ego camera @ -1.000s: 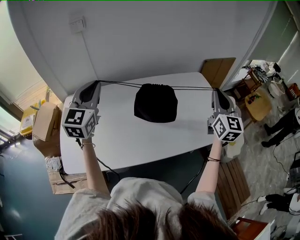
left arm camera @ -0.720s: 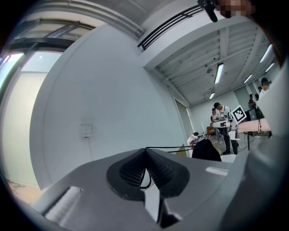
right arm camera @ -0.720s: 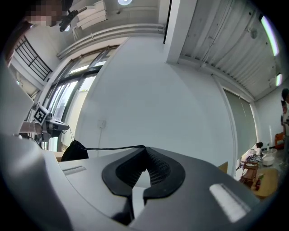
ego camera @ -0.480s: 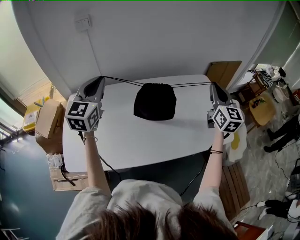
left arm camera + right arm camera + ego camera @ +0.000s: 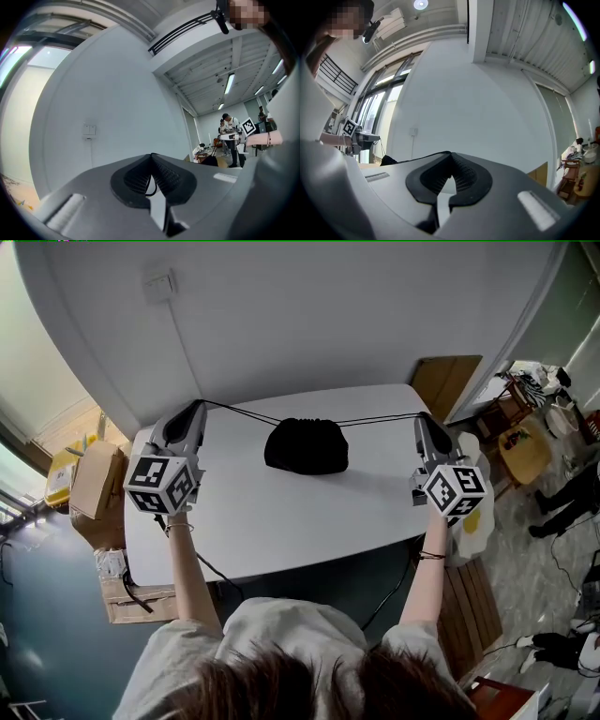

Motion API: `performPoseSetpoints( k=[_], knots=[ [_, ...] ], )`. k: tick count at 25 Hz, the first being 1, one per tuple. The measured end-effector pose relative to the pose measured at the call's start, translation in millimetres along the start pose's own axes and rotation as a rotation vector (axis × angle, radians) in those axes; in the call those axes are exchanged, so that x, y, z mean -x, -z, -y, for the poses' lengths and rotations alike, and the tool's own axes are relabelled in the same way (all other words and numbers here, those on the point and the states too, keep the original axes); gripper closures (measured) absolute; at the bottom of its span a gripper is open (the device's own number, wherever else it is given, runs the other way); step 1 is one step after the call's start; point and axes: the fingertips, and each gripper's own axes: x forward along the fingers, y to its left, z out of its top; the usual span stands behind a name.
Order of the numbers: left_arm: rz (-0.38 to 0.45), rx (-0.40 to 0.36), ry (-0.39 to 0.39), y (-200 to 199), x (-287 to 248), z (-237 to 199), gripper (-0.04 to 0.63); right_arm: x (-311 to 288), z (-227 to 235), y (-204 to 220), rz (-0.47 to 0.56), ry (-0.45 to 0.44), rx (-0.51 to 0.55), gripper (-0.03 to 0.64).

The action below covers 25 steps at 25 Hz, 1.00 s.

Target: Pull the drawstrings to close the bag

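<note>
A black drawstring bag [image 5: 307, 446] lies bunched at the far middle of the white table [image 5: 281, 521]. One thin black drawstring [image 5: 239, 411] runs from it left to my left gripper [image 5: 194, 406], another drawstring [image 5: 380, 418] runs right to my right gripper [image 5: 421, 417]. Both strings are stretched and slope down toward the bag. In the left gripper view the left gripper [image 5: 151, 157] is shut with a loop of cord [image 5: 151, 186] pinched between its pads. The right gripper [image 5: 450, 154] is shut too, its cord [image 5: 417, 158] leading left to the bag [image 5: 386, 161].
The table stands against a white wall with a switch [image 5: 156, 282]. Cardboard boxes [image 5: 89, 486] sit on the floor at the left. A wooden board [image 5: 445, 381] leans at the far right corner. People stand at desks [image 5: 229, 136] further off.
The bag has become lower and more bunched. The strings, earlier nearly straight across, now dip toward it. My right gripper has shifted slightly nearer and lower; the left has stayed put.
</note>
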Motion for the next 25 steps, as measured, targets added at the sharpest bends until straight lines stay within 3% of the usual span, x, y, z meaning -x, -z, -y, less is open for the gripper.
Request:
performPoseSetpoints(
  k=[9,25],
  knots=[
    [0.050,0.003,-0.022,-16.0,14.3,-3.2,0.592,19.7,-4.8,-42.3,0.095,0.012,0.053,0.603],
    [0.062,-0.017,-0.018,-22.2,20.0,0.7,0.592,28.0,0.2,-48.2,0.113,0.034,0.064,0.603]
  ],
)
